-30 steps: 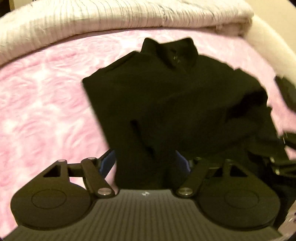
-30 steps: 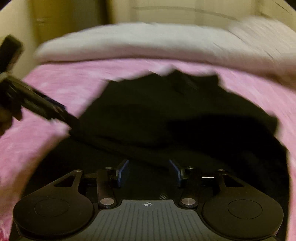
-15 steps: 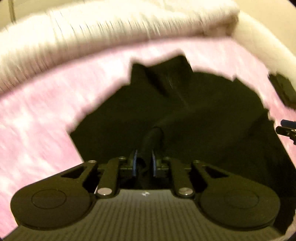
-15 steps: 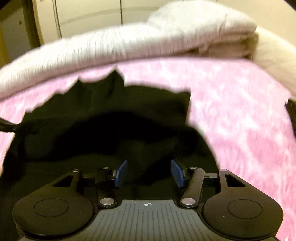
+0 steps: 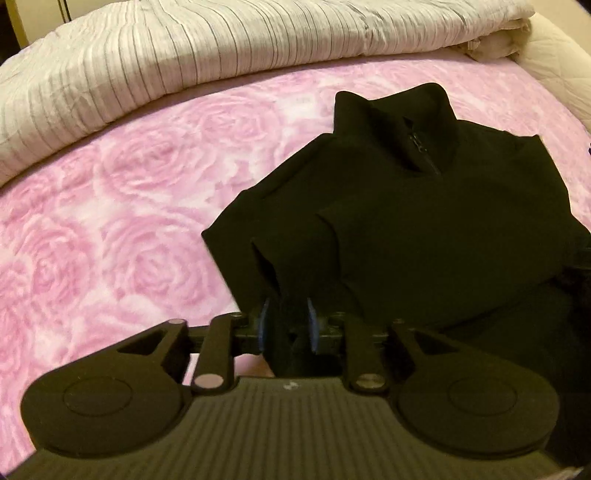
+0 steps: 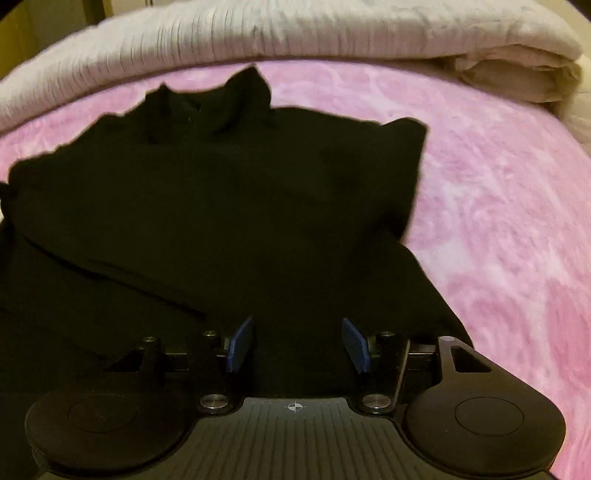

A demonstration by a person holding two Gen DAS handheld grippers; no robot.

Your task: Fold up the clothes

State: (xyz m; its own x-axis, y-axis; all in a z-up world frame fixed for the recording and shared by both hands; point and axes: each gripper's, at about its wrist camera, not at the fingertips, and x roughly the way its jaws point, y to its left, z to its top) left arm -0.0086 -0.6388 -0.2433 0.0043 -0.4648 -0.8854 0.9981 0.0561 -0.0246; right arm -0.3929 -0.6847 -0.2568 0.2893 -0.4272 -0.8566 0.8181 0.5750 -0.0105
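A black zip-neck pullover lies on the pink rose-patterned bedspread, collar toward the far side, with a sleeve folded across its body. My left gripper is at the garment's near left edge. Its jaws are opening, and a fold of the black sleeve sits loosely between the blue pads. In the right wrist view the same pullover fills the left and centre. My right gripper hovers open over the near hem, its blue pads wide apart and pinching nothing.
A folded pale striped quilt runs along the far side of the bed, also seen as the quilt in the right wrist view. A cream padded edge borders the far right. Pink bedspread lies bare to the right of the pullover.
The left gripper closed on the sleeve, carried it across the body, and now its jaws have parted again. The right gripper swung right along the hem and stayed open.
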